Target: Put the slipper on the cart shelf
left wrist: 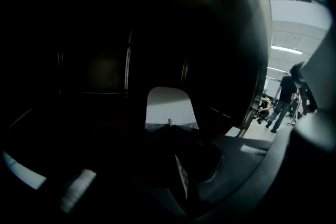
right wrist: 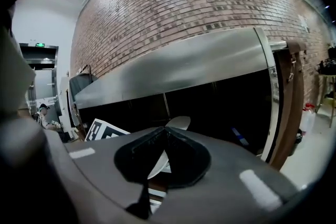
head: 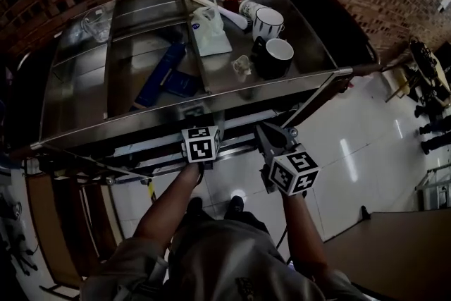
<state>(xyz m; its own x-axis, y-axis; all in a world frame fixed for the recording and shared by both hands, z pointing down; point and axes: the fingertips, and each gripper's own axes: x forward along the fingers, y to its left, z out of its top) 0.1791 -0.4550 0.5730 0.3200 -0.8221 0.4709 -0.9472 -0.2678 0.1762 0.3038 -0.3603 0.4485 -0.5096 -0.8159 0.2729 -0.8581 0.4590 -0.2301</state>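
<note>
The head camera looks steeply down from above onto the top of the stainless steel cart (head: 84, 102). The left gripper view sits close inside the cart's dark lower shelf and faces along the pale flat slipper (left wrist: 170, 107). The right gripper view looks from just outside at the cart's edge and the red brick wall (right wrist: 184, 8), and it shares that slipper with the left view.

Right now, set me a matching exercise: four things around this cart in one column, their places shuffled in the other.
Things:
1. glass jug
2. blue box
3. black mug
4. slipper

Places:
A. right section of the cart top
B. at the tip of the left claw, under the cart top
C. left section of the cart top
D. middle section of the cart top

Pairs: 1-C; 2-D; 3-A; 4-B
</note>
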